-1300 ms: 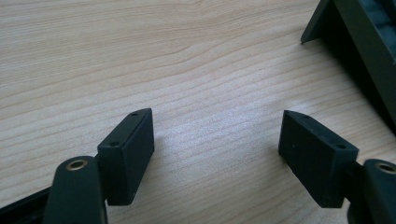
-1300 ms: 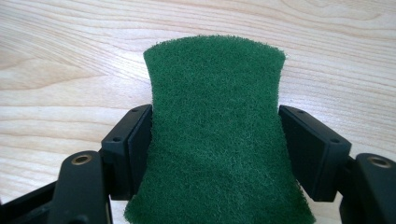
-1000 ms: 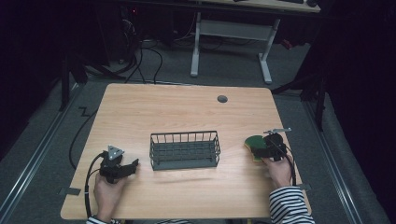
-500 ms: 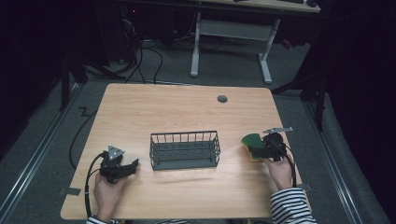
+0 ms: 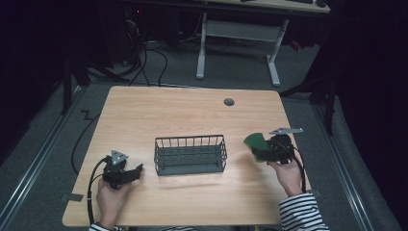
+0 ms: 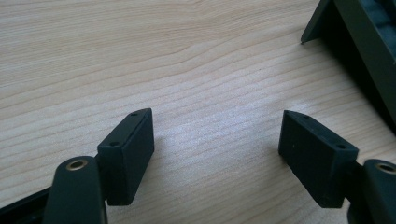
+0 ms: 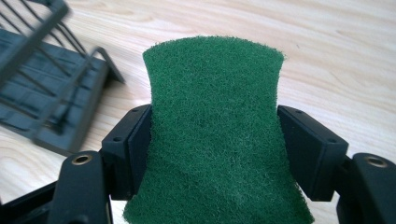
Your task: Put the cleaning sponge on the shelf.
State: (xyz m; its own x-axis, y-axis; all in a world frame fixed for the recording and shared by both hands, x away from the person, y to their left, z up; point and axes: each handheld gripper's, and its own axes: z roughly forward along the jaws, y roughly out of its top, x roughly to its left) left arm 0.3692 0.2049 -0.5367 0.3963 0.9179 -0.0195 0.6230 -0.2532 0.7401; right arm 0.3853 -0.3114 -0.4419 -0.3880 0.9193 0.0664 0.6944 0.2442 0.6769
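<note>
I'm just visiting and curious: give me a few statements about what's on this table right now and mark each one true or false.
1. The right gripper clamps a green scouring pad. True.
2. The pad lies inside the wire basket. False: it is held beside the basket, to its right in the high view.
3. The left gripper is open, with bare table between its jaws. True.
4. The left gripper grips the basket's rim. False: it holds nothing, apart from the basket.

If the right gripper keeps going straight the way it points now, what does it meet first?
Probably the dark wire basket. The right gripper, shut on a green scouring pad, points left toward the basket's near end, with bare wooden table between. Its height against the rim is unclear.
</note>
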